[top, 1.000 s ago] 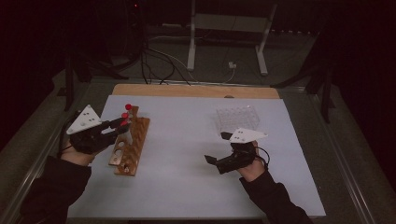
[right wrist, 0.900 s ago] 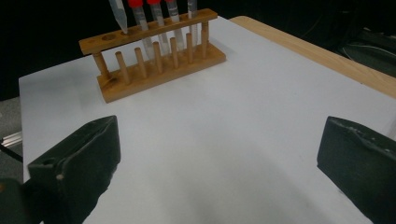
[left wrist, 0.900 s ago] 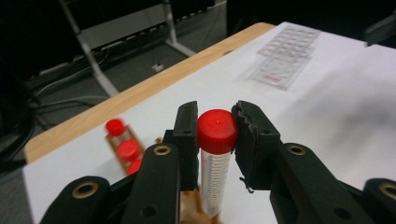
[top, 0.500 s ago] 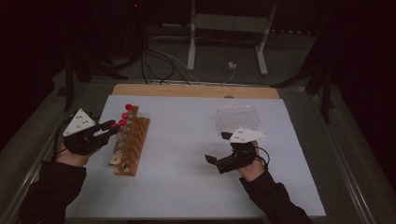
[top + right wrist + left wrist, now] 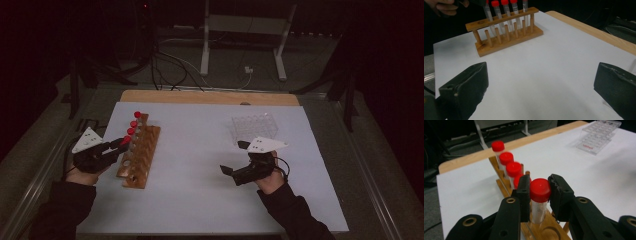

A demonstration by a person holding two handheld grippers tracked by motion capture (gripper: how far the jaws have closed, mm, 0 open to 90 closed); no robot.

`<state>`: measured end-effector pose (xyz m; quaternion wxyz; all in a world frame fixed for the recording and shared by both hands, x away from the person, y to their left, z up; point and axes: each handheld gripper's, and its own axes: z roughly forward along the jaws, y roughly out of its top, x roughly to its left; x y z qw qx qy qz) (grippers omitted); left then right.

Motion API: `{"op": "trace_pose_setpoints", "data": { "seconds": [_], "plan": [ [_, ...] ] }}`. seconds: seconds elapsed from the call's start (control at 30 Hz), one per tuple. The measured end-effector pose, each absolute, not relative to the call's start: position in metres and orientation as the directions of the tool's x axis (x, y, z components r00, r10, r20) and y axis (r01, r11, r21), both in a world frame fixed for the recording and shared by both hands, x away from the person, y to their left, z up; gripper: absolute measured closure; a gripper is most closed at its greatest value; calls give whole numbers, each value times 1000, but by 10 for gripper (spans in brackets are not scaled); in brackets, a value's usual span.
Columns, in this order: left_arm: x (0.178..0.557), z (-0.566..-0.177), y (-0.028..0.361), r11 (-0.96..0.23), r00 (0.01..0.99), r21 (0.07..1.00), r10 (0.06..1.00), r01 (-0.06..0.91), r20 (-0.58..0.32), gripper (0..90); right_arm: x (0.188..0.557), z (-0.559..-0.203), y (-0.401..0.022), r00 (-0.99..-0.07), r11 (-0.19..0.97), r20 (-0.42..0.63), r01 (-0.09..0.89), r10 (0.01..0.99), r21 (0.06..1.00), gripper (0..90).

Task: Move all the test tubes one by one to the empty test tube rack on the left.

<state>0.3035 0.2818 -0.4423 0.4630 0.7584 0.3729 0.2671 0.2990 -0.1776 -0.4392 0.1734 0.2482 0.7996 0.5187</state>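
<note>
Rack (image 5: pixel 140 156) of wood sits on the white table (image 5: pixel 200 200) right under the left tongs (image 5: pixel 120 145), whose jaws are clamped on the red cap of a tube (image 5: pixel 539 200). The tube stands upright, its lower end already down in a hole, next in line after four other capped tubes (image 5: pixel 506 158). Looks like the seating step: next it wants lowering straight, then letting go. The right tongs (image 5: pixel 235 157) gape wide and empty, well off from the rack, near the clear tray (image 5: pixel 255 127)
</note>
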Motion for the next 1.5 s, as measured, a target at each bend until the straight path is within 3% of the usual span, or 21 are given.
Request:
{"op": "trace_pose_setpoints", "data": {
  "seconds": [0.53,0.77,0.87,1.2,1.5],
  "plan": [
    [305,-450,284,-277,582,895,813,351,23,701,298,-440,-177,-820,343,-20,216,572,914,0],
    [294,-432,273,-277,611,905,791,322,25,318,297,-438,-181,-815,339,-23,214,578,916,0],
    [290,-423,263,-283,642,907,766,312,19,205,296,-438,-183,-813,335,-21,216,581,917,0],
    [286,-408,225,-312,750,916,661,251,19,22,294,-439,-188,-809,330,-19,217,587,919,0],
    [286,-419,182,-360,834,906,552,223,15,21,292,-443,-193,-803,327,-12,229,596,917,0]
  ]
}}
